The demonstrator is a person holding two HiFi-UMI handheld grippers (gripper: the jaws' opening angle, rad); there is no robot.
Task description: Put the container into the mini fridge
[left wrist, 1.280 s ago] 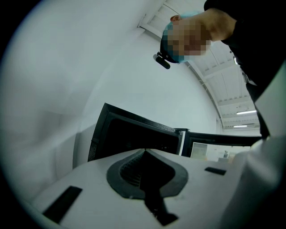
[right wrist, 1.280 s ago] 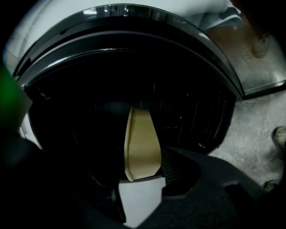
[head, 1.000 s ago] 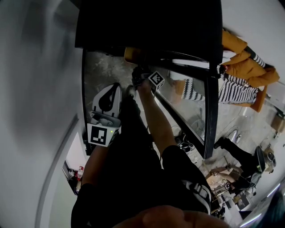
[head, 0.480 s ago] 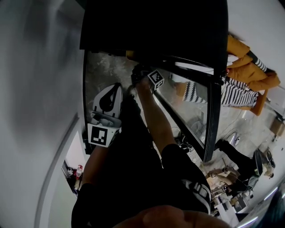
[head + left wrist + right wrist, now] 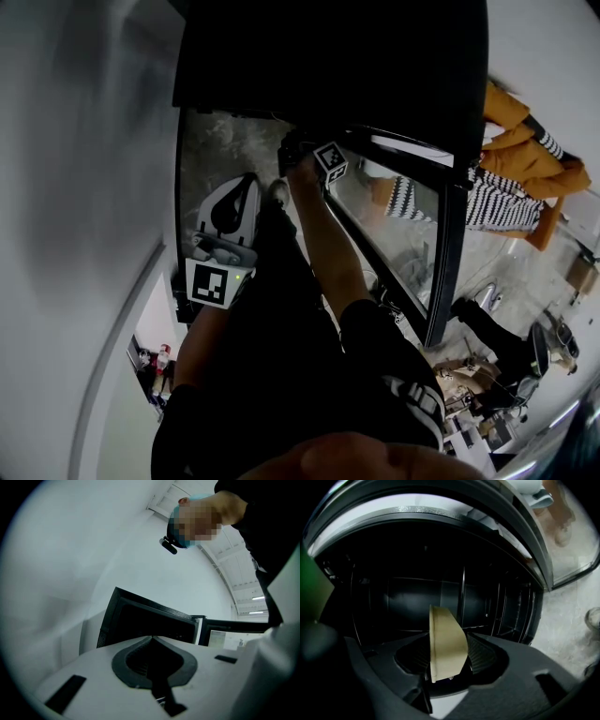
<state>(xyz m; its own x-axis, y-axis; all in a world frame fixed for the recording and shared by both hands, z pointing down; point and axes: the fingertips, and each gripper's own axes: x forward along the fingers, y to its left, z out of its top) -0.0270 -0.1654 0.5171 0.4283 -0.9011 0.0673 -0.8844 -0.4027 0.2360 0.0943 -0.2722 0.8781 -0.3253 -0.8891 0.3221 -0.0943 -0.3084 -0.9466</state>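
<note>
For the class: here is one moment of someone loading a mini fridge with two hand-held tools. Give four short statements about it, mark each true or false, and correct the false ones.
1. The right tool grips a beige container. True.
2. The mini fridge is closed. False: its door stands open and the dark interior faces the right tool.
3. The left tool carries a second container. False: its jaws are together with nothing between them.
4. In the head view, an orange garment lies to the right of the fridge door. True.
</note>
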